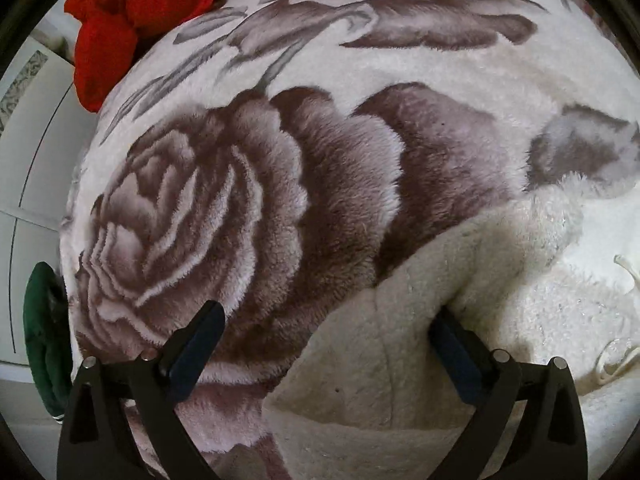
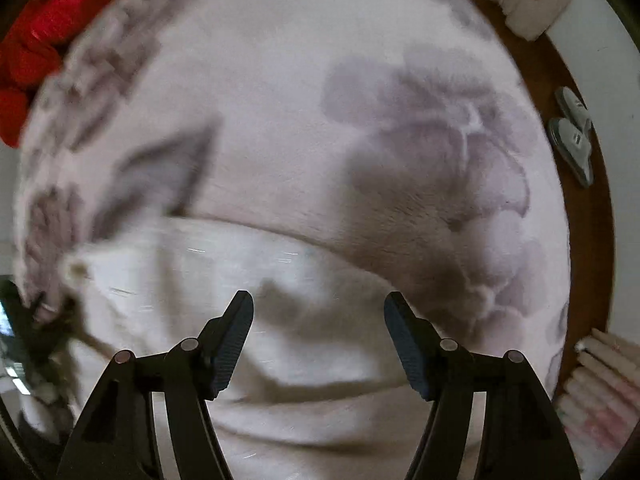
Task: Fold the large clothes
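Item: cream fleecy sherpa garment (image 1: 400,340), lying on rose-patterned plush blanket (image 1: 280,184). Soft, bulky, light, non-slip. Take folded edge. Left gripper (image 1: 324,336) jaws wide apart; right gripper (image 2: 319,332) jaws apart, empty.
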